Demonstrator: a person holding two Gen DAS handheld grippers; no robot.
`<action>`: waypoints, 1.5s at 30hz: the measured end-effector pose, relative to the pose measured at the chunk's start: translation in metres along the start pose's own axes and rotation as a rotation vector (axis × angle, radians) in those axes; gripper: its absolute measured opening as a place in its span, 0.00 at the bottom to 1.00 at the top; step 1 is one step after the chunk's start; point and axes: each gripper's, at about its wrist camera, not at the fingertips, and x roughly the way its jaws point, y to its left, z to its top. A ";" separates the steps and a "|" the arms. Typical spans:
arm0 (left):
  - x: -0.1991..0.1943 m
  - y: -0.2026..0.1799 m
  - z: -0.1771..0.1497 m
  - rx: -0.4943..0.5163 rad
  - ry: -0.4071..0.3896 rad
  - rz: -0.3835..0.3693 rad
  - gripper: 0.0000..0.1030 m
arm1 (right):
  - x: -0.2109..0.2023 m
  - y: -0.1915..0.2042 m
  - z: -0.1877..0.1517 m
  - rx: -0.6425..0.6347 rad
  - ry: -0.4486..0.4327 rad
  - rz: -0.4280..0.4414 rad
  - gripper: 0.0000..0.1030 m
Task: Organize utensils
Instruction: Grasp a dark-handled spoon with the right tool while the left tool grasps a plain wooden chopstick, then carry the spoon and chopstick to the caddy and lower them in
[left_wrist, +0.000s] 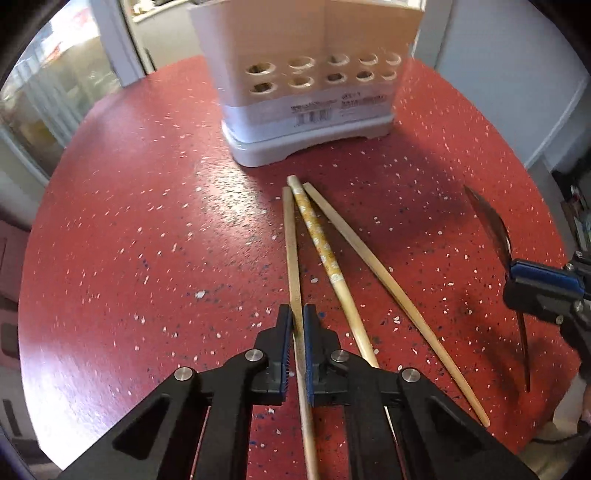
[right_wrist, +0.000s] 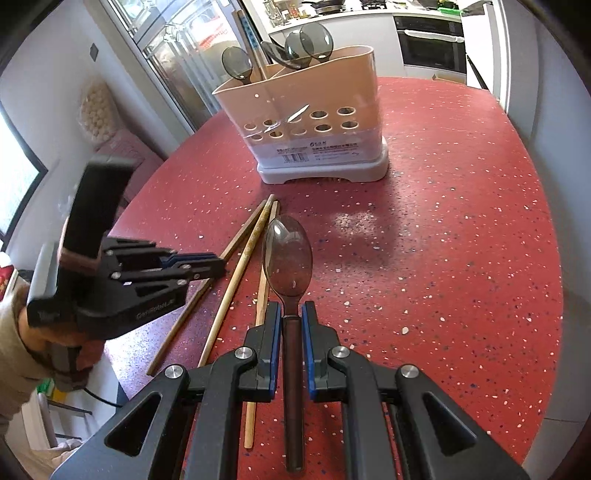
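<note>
Red speckled tabletop (left_wrist: 129, 221) filled both views, with kitchen units and an oven visible behind it. Your left gripper (left_wrist: 298, 325) was closed around the leftmost chopstick (left_wrist: 291, 251), which lay beside two other chopsticks (left_wrist: 354, 251) that fanned out on the table just in front of the utensil holder (right_wrist: 306, 122). Your right gripper (right_wrist: 291, 325) was clenched on the handle of a smoky translucent spoon (right_wrist: 287, 254), bowl pointing forward toward the holder, which already held several similar spoons (and one chopstick, as far as I could tell).

That chopstick looked light, stiff and smooth, so I judged it likely to pivot or slip in a narrow pinch; you had taken it toward the thinner end, and a hold nearer the middle would probably have kept it steadier. Plastic like the spoon's seemed light and rigid, and the handle just behind the bowl was a sound place to grip.
</note>
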 end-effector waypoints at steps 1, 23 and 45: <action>-0.005 0.001 -0.004 -0.015 -0.031 -0.007 0.33 | 0.000 -0.001 0.000 0.002 -0.001 -0.002 0.12; -0.122 0.058 -0.031 -0.246 -0.462 -0.150 0.33 | -0.031 -0.008 0.037 0.095 -0.115 0.026 0.12; -0.037 0.076 -0.037 -0.282 -0.112 0.082 1.00 | -0.011 -0.005 0.029 0.094 -0.069 0.085 0.12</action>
